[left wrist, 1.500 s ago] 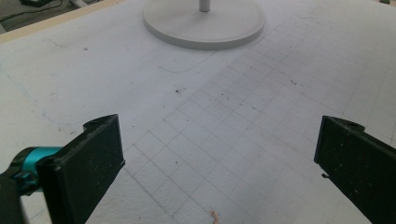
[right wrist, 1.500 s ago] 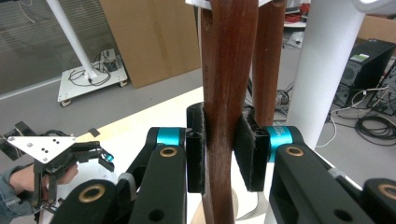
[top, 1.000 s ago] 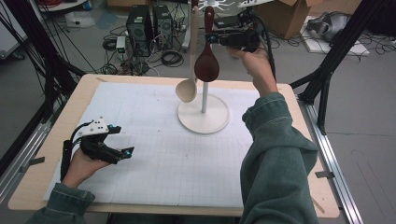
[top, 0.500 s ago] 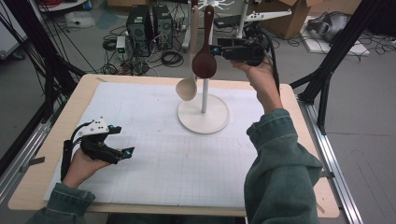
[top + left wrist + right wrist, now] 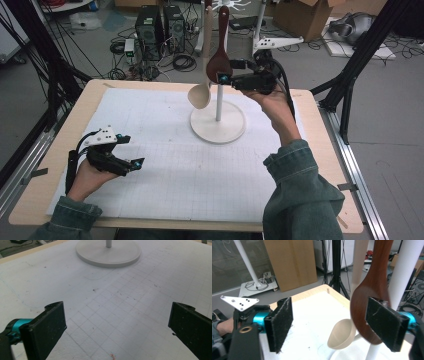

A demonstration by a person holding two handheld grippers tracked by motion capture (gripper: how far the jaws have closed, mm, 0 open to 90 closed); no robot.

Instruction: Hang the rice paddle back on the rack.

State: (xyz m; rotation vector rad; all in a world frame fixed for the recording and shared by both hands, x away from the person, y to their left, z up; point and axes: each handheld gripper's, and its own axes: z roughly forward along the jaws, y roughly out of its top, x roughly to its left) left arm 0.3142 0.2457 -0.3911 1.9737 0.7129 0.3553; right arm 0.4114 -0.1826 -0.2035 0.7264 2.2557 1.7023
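So the right gripper point(image 5: 226, 78) is up at the stand point(image 5: 218, 121), jaws just opened wide and nothing clamped. The dark wooden spoon point(image 5: 372, 292) hangs straight down off the stand, bowl at the bottom, handle up, so its long axis is vertical. In the right gripper view its bowl sits against the far-side pad (touching or just overlapping, can't tell). The left gripper point(image 5: 125, 162) is well away on the mat, jaws apart and empty.

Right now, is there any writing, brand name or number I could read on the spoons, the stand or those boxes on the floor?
None can be read.
Brown spoon, pale spoon, white stand: plain, no marks.
Gridded mat: printed squares, no numbers.
Cardboard boxes, black computer towers: any labels too small and blurred.
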